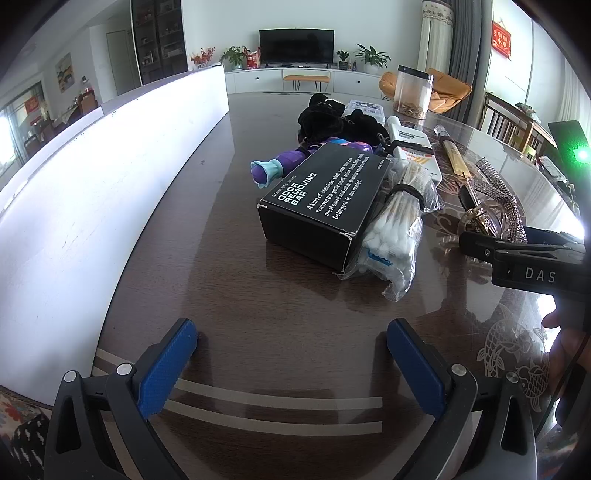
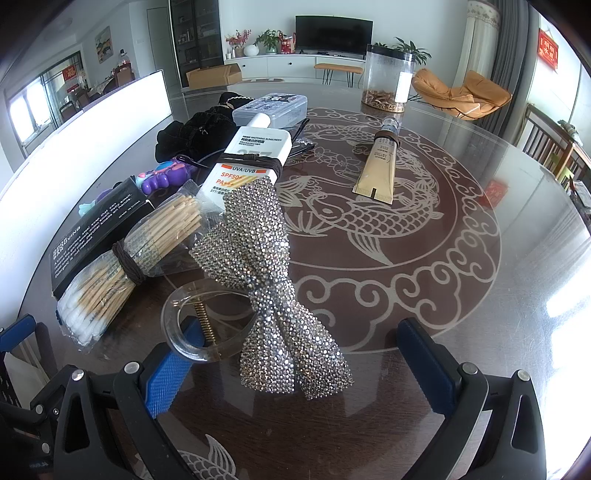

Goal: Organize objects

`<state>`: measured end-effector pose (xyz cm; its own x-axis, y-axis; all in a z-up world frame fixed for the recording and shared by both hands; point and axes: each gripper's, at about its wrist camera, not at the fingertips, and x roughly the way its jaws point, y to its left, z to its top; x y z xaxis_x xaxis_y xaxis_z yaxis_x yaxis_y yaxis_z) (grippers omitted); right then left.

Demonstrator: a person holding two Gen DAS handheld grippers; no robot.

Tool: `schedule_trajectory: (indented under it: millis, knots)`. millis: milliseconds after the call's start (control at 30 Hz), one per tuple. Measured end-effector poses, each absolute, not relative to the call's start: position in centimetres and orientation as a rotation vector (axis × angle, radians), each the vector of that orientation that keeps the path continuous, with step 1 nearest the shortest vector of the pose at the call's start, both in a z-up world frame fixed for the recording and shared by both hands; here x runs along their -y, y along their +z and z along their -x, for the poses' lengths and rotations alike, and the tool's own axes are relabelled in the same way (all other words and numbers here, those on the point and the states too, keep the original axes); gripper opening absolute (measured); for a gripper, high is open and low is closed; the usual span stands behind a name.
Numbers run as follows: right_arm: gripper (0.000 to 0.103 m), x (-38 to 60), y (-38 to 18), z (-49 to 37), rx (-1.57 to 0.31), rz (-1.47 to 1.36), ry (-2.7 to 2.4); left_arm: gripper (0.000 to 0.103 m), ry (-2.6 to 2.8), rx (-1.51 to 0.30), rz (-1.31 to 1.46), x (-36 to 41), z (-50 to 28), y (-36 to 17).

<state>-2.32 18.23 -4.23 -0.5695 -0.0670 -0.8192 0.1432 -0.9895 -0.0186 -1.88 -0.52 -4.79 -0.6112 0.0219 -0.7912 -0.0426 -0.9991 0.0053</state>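
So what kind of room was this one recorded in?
Most likely a home living and dining room: a television on a low white cabinet, an orange lounge chair, and a glass-topped table with fish patterns.

Dark wood table (image 2: 480, 295) under glass, koi pattern at frame centre. On it: black box (image 1: 325, 199), cotton swab bundle (image 2: 122, 269), rhinestone bow clip (image 2: 273, 295), beige tube (image 2: 380, 166), clear jar (image 2: 388, 79) upper right.

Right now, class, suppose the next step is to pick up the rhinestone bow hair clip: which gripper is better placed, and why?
The right gripper. Its open fingers already straddle the rhinestone bow hair clip. The left gripper, also open, has only bare table between its fingers.
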Motion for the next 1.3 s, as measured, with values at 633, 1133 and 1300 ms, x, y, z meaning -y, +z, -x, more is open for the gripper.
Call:
schedule_trajectory:
  millis: [633, 1133, 1300]
  knots:
    - [0.103, -18.25, -4.26, 2.36, -0.125, -1.392, -2.681, 0.103, 2.806, -0.033, 1.334, 0.47, 1.49, -4.82]
    - [0.103, -18.24, -4.25, 2.32, -0.125, -1.392, -2.681, 0.103, 2.772, -0.057, 1.322, 0.68, 1.48, -4.95]
    - [0.103, -18.24, -4.25, 2.33, -0.125, -1.392, -2.681, 0.103, 2.749, -0.069, 1.321, 0.76, 1.39, -4.95]
